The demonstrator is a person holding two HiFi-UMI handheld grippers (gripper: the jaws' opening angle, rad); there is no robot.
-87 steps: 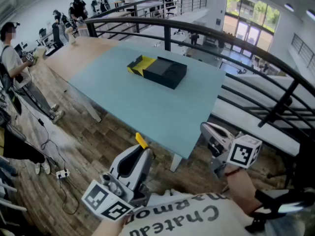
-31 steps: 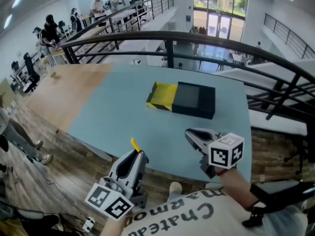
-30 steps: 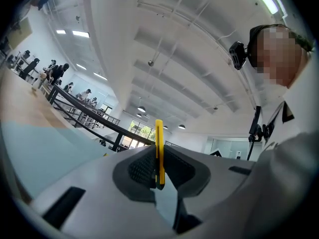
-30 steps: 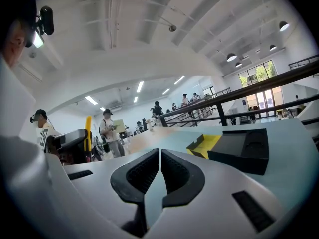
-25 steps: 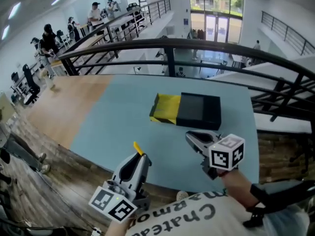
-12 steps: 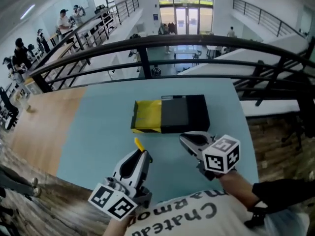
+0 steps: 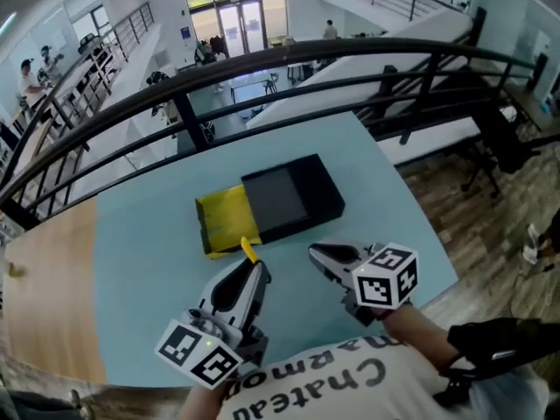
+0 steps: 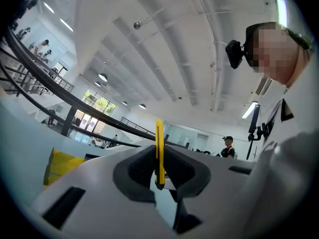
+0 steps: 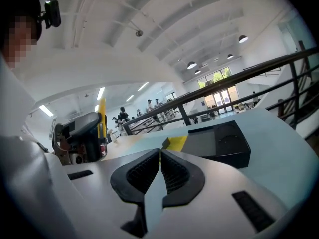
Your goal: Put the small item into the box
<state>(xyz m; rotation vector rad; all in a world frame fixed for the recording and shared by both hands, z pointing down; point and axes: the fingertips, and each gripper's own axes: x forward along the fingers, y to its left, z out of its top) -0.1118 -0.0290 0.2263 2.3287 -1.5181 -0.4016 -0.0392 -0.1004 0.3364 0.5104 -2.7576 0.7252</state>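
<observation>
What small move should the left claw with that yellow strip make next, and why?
Probably ease the left gripper forward toward the box: its jaws are shut on the yellow strip, which sits short of the box's yellow end.

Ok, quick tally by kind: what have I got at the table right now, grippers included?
Box, black with a yellow end: 1
Small yellow item, held in the left gripper: 1
Grippers: 2, the left gripper and the right gripper, which is shut and empty
Total: 4
</observation>
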